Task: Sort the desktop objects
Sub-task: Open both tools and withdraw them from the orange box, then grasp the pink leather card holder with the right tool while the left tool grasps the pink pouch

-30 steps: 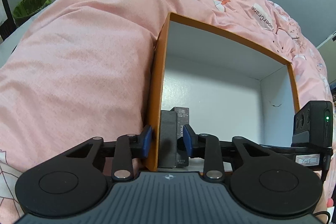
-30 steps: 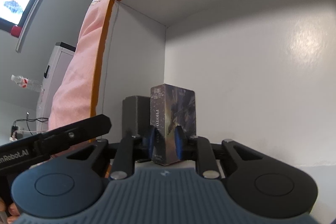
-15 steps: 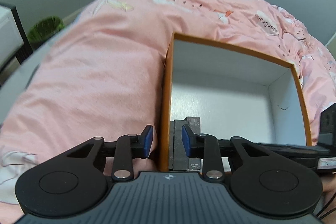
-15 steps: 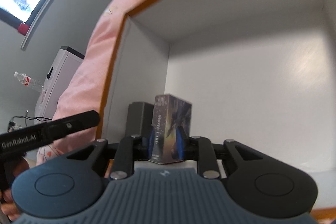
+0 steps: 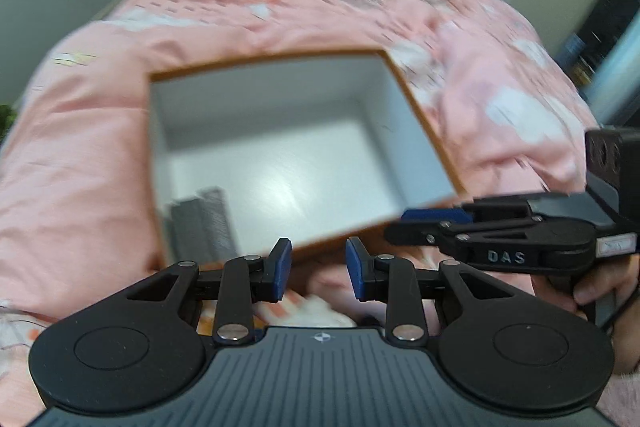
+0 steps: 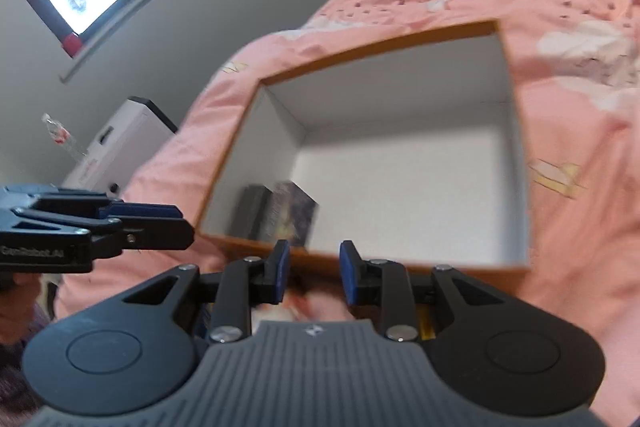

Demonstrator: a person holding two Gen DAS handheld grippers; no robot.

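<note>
A bed is carrying everything here, and a pink quilt (image 6: 568,131) with a white and orange print is covering it in soft folds. An open box (image 6: 520,163), orange outside and white inside, is sitting directly on the quilt, and the fabric is rising around its walls (on the far side it is bulging higher than the rim). The same box (image 5: 416,115) is showing in the left wrist view, with the quilt (image 5: 80,155) lying close against its left wall. Near the bottom edge, some small items are lying on the quilt, too blurred to name.
</note>
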